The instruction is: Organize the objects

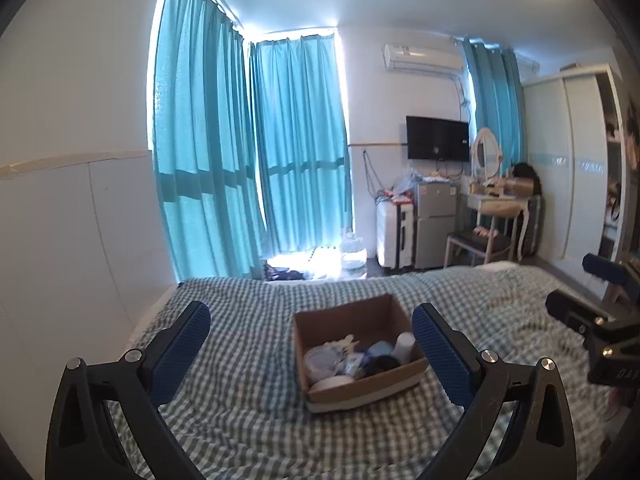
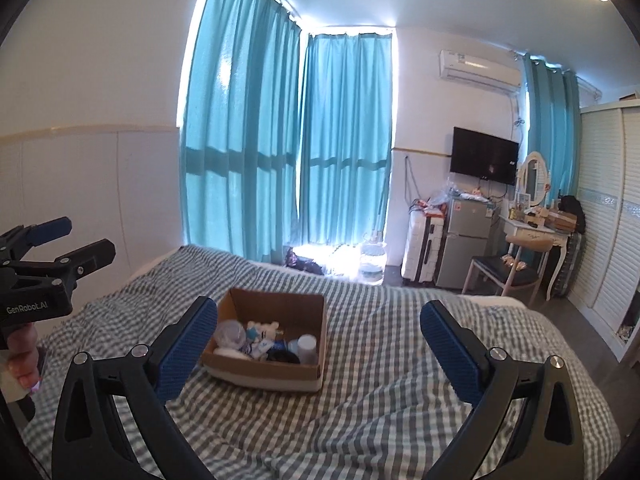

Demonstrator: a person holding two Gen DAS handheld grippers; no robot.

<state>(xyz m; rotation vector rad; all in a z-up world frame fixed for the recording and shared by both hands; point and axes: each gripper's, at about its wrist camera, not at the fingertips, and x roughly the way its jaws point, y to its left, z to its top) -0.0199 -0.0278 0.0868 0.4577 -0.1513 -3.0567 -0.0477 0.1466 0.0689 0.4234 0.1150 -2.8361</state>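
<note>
An open cardboard box (image 1: 376, 390) stands on the checked bed (image 1: 240, 420). It holds several small things: a white cylinder (image 1: 404, 345), a round clear lid (image 1: 320, 362), a black round item (image 1: 383, 364) and white toys. My left gripper (image 1: 312, 344) is open and empty, held above the bed with the box between and beyond its fingers. In the right wrist view the box (image 2: 264, 372) lies ahead, nearer the left finger. My right gripper (image 2: 320, 340) is open and empty above the bed (image 2: 360, 420). Each gripper shows at the other view's edge.
Teal curtains (image 1: 248, 152) cover the windows behind the bed. A white suitcase (image 1: 394, 232), small fridge (image 1: 434, 220), dressing table with mirror (image 1: 496, 200), chair (image 1: 476, 244) and wardrobe (image 1: 568, 160) stand at the right. A water jug (image 1: 354, 252) sits on the floor.
</note>
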